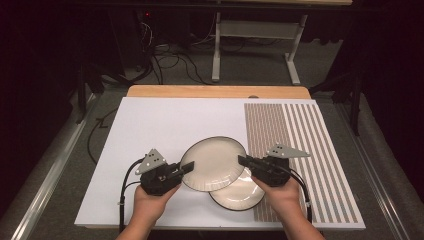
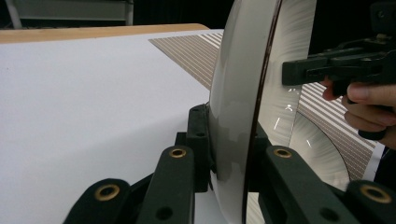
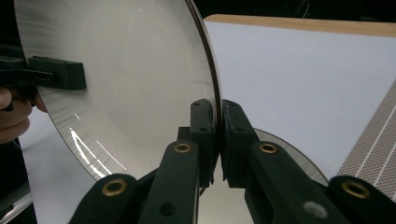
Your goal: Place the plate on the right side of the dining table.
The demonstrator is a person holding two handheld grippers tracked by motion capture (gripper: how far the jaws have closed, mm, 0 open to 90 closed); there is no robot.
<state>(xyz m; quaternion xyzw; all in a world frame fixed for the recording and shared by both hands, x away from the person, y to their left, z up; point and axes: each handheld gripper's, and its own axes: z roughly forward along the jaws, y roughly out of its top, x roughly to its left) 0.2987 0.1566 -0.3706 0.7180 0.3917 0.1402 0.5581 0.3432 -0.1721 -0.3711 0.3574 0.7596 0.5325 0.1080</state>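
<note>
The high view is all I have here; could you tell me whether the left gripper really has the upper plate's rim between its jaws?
Observer: Yes, the left gripper has one jaw on each face of the upper plate, at its rim.
Operator: And the right gripper, please?
Observer: The right gripper is shut on the opposite rim, its jaws nearly together.
Operator: Is the lower plate touched?
Observer: No, the lower plate lies flat behind those jaws.

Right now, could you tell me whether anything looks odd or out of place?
Nothing is damaged or spilled. The upper plate, gripped at opposite rims by the left gripper and right gripper, overlaps a second plate on the white mat.
</note>
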